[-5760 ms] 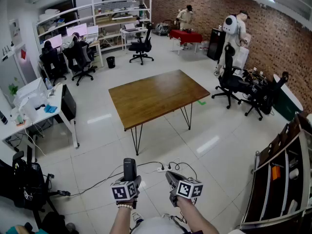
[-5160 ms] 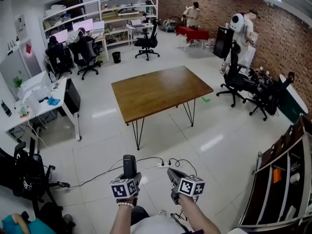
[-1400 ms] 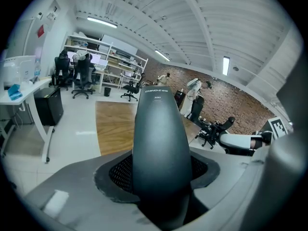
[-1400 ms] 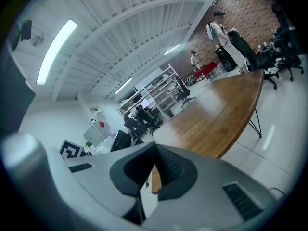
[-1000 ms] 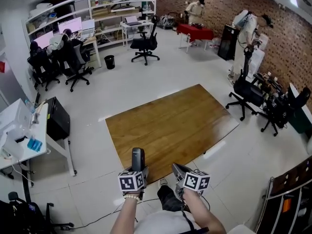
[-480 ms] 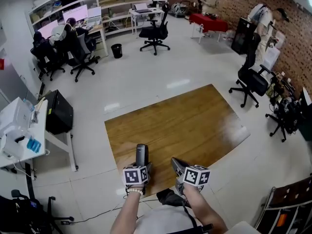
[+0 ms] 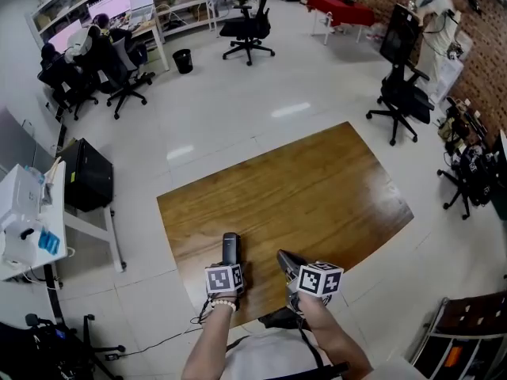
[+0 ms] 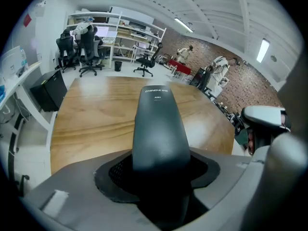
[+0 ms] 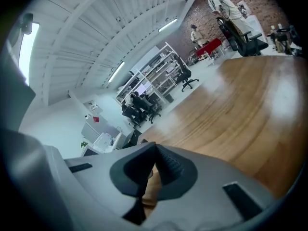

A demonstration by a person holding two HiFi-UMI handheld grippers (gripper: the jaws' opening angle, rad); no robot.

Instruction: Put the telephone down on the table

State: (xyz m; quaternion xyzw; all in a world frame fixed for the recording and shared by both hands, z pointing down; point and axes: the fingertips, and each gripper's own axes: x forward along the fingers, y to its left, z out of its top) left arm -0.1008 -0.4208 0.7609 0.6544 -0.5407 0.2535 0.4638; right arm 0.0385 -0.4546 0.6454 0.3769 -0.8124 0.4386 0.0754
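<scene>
A black telephone handset point(image 7: 230, 247) stands nearly upright in my left gripper point(image 7: 230, 263), which is shut on its lower end. In the left gripper view the handset point(image 8: 159, 124) rises from between the dark pads of the left gripper point(image 8: 160, 179) and covers the middle of the picture. It hangs over the near edge of the brown wooden table point(image 7: 301, 188), apart from the top. My right gripper point(image 7: 286, 261) is beside it to the right, also over the near edge, shut with nothing in it. The right gripper view shows the right gripper point(image 9: 153, 159) with its tips together above the table point(image 9: 240, 105).
A white desk point(image 7: 32, 228) and a black computer tower point(image 7: 85, 176) stand left of the table. Black office chairs point(image 7: 400, 97) are beyond its far right corner, with another chair point(image 7: 247, 26) further back. People sit at desks point(image 7: 87, 50) at the far left.
The table has come much nearer in the head view. Both grippers have moved forward and down and are now over its near edge. The handset is still in the left gripper.
</scene>
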